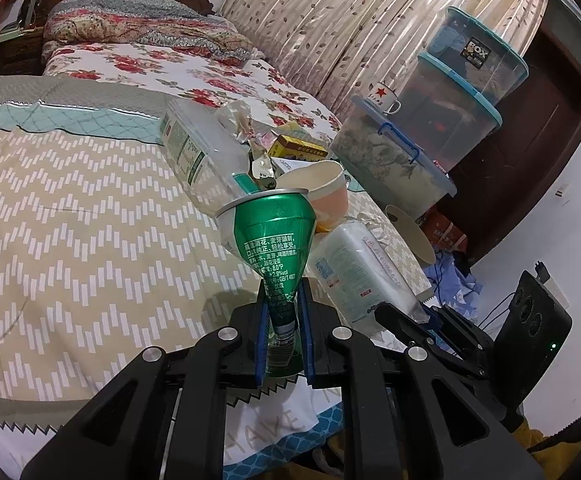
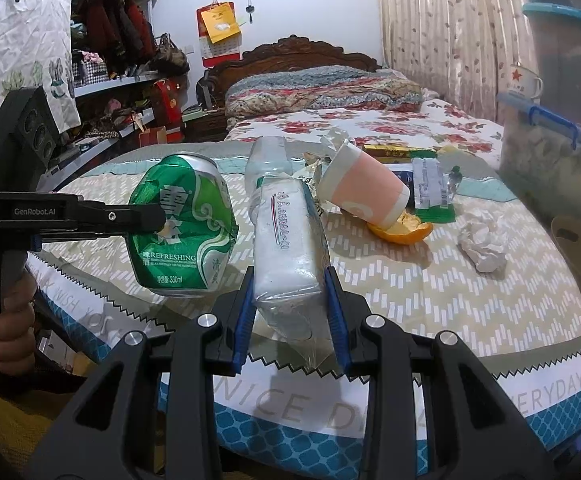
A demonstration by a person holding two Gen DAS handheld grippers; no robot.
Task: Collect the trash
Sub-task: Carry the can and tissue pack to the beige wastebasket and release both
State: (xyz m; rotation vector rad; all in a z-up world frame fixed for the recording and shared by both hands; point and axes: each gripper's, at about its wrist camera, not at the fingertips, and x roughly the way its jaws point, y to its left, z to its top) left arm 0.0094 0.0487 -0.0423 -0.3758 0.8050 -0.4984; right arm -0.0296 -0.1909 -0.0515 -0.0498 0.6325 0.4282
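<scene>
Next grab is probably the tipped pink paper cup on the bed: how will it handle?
The pink paper cup looks light and thin-walled, so it will probably crush under a firm squeeze. Lying on its side against the orange peel, it may roll if nudged.

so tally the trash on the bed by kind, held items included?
Crushed green can, in left gripper: 1
Tissue pack, in right gripper: 1
Paper cup: 1
Clear plastic bottle: 1
Orange peel: 1
Crumpled tissue: 1
Total: 6
</scene>
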